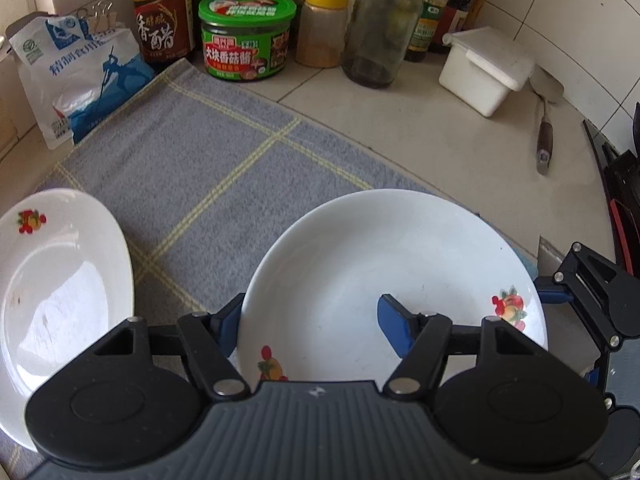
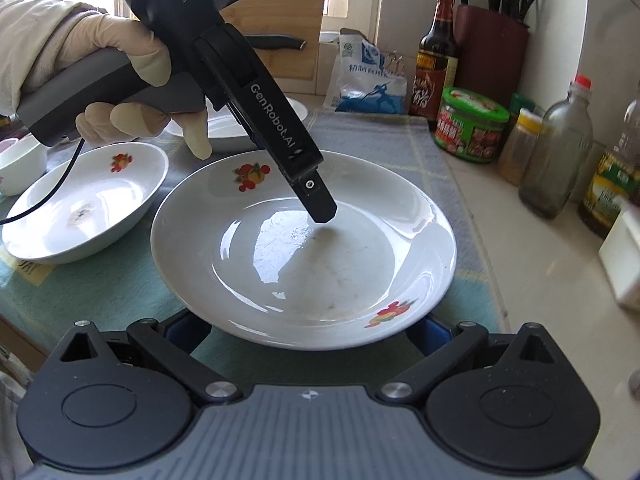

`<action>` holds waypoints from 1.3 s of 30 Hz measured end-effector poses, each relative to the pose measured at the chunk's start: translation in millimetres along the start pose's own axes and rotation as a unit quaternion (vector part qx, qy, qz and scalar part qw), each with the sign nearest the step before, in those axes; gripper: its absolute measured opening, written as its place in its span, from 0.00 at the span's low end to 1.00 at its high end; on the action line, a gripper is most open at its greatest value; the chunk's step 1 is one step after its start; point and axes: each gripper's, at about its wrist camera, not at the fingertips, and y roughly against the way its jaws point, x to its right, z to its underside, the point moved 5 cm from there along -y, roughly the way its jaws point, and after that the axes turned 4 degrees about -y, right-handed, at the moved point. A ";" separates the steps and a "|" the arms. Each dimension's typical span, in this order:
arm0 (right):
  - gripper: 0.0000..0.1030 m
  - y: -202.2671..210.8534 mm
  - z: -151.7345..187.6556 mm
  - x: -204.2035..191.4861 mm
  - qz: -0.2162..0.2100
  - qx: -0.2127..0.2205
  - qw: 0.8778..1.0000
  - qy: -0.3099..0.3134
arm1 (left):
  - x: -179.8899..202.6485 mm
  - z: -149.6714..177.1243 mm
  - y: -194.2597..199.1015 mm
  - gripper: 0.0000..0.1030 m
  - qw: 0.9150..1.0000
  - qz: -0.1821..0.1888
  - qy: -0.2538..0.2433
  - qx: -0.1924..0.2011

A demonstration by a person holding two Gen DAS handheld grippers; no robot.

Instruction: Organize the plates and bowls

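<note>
On grey cloth (image 1: 192, 168): empty white plates (image 1: 384, 272).

Left gripper (image 1: 310, 320) jaws clamped, right gripper (image 2: 308, 330) spread

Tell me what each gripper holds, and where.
Left gripper pinches the plate across its rim, one finger inside, one outside. Right gripper stands open at the opposite rim, gripping nothing.

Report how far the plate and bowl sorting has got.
Done: nothing looks stacked yet. In hand: the left gripper is clamped on the rim of the large plate; the right gripper sits open at its near edge. Left: the second plate, the far plate and the small bowl sit separately.
</note>
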 end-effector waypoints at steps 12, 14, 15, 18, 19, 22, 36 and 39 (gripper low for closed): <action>1.00 -25.8 -31.0 44.7 0.010 0.010 1.000 0.014 | -20.8 -47.0 -23.9 0.66 1.000 -0.006 -0.003 0.014; 1.00 -31.5 -33.9 52.3 0.011 0.009 1.000 0.012 | -23.8 -53.7 -29.5 0.66 1.000 -0.006 -0.003 0.015; 1.00 -34.2 -34.9 55.8 0.011 0.008 1.000 0.012 | -24.9 -56.9 -32.9 0.66 1.000 -0.007 -0.003 0.015; 1.00 -42.6 -38.0 64.6 0.013 0.006 1.000 0.012 | -28.6 -65.2 -41.3 0.66 1.000 -0.005 -0.002 0.014; 1.00 -45.6 -38.4 67.5 0.013 0.005 1.000 0.011 | -29.7 -67.3 -43.8 0.66 1.000 -0.004 -0.002 0.013; 1.00 -52.6 -39.2 72.7 0.011 0.003 1.000 0.007 | -33.7 -73.2 -52.0 0.66 1.000 -0.004 0.000 0.010; 1.00 -63.1 -38.2 79.8 0.009 -0.007 1.000 0.006 | -37.6 -78.5 -58.7 0.66 1.000 -0.007 0.003 0.018; 1.00 -64.5 -38.6 80.7 0.006 -0.012 1.000 0.002 | -37.2 -78.8 -57.8 0.66 1.000 -0.007 0.006 0.020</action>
